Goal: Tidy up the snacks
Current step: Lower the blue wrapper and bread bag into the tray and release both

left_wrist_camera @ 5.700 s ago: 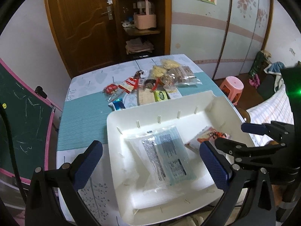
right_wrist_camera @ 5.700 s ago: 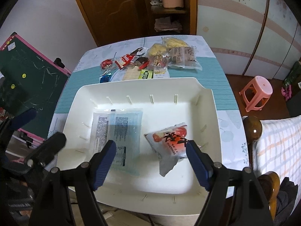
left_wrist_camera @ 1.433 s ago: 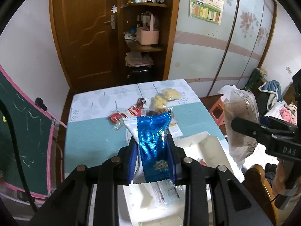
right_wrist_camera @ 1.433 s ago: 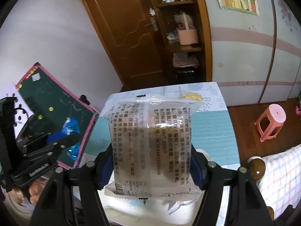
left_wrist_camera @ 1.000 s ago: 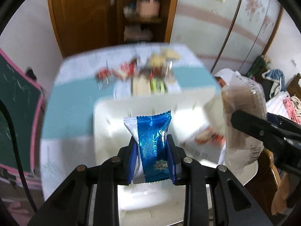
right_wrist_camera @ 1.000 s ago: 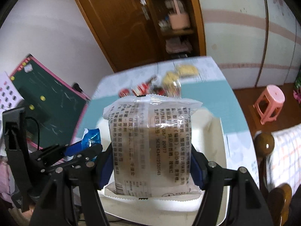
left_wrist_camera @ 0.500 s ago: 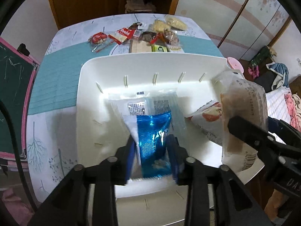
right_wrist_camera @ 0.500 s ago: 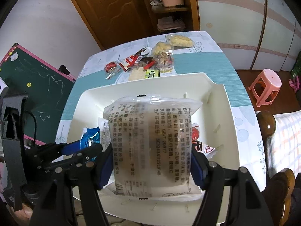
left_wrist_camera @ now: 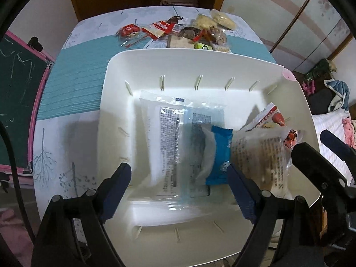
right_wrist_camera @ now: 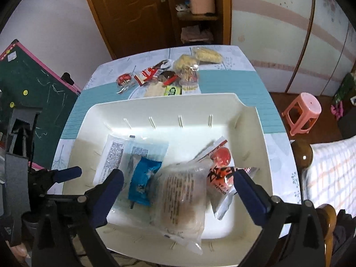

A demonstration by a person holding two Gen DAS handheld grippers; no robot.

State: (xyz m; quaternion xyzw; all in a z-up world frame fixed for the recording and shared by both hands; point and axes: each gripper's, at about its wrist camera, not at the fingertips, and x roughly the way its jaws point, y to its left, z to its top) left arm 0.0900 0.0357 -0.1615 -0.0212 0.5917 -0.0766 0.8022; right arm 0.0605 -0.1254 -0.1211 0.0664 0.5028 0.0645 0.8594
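White tray [right_wrist_camera: 249,115]: blue packet [right_wrist_camera: 143,181], clear packet [right_wrist_camera: 180,198] inside; both grippers' fingers [left_wrist_camera: 115,189] opening, empty

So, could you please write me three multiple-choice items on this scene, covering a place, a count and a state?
1. Where does the small blue foil packet lie?
A. on the teal table mat
B. in the white plastic tray
C. on the pink stool

2. How many packets are in the tray?
A. two
B. four
C. six

3. How do the right gripper fingers stand?
A. spread, gripping nothing
B. clamped on a packet
C. out of view

Answers: 1 B, it rests on the large clear packet; 2 B, four show inside; 3 A, both stand clear of the snacks.
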